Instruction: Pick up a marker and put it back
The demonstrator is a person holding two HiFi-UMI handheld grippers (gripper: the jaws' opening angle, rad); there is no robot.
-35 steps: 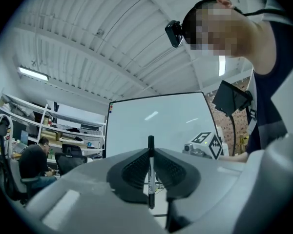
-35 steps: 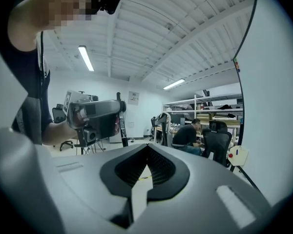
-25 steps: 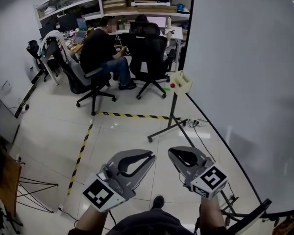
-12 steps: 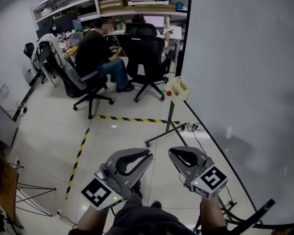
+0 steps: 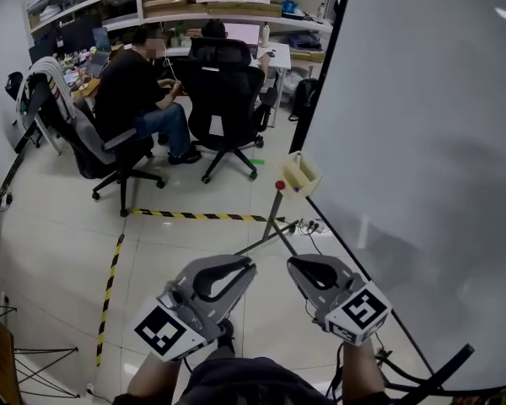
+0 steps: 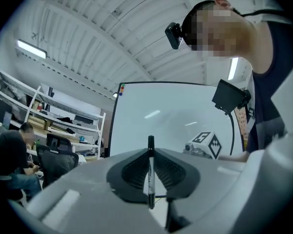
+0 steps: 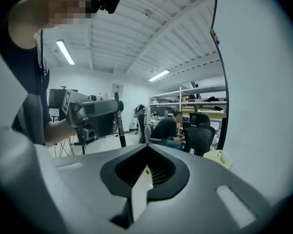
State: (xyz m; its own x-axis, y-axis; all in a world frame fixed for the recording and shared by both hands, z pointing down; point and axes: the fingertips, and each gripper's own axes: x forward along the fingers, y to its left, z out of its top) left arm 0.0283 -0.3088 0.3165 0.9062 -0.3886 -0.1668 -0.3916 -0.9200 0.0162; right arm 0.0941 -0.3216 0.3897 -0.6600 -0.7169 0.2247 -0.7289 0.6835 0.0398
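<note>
In the left gripper view a black marker stands upright between the jaws of my left gripper, which is shut on it. From the head view both grippers are held low and side by side, the left gripper beside the right gripper. My right gripper has its jaws together at the tips, with nothing seen between them. Ahead of them a cream marker tray sits on a thin stand beside the big whiteboard. The tray also shows at the right of the right gripper view.
The stand's legs and a cable lie on the floor ahead. Yellow-black tape marks the tiles. Two people sit in office chairs at desks further back. The whiteboard's foot is at lower right.
The tray stand and whiteboard have come closer and shifted left in the head view as I walk forward. Both grippers keep their places in the frame, the left still holding the marker.
</note>
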